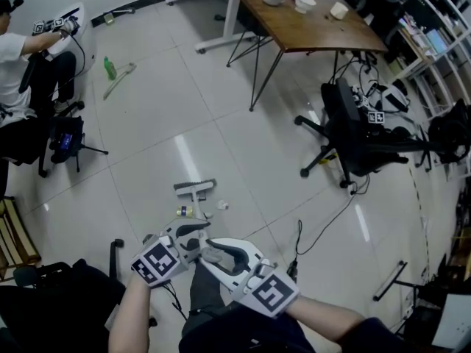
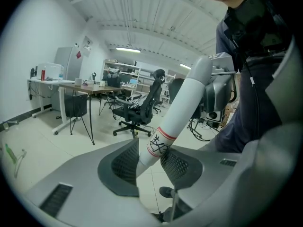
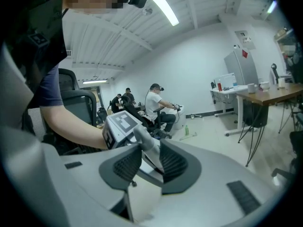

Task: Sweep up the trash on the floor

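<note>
My left gripper [image 1: 182, 243] is shut on a white pole [image 2: 176, 113] with red bands, which slants up and to the right between the pads in the left gripper view. My right gripper [image 1: 221, 254] is shut on a pale grey handle [image 3: 146, 148], and the left gripper's marker cube shows just behind it. On the tiles ahead lies a grey-white sweeping head [image 1: 196, 190]; I cannot tell which handle it belongs to. Beside it lie a small yellowish bottle [image 1: 184, 212] and a white crumpled scrap [image 1: 223, 205].
A green bottle [image 1: 110, 68] and a long pale stick [image 1: 119, 79] lie far left, near a seated person [image 1: 16, 65]. A wooden table [image 1: 324, 31] stands ahead right, with a black office chair [image 1: 352, 132] nearer. A black cable [image 1: 321, 225] runs across the floor on the right.
</note>
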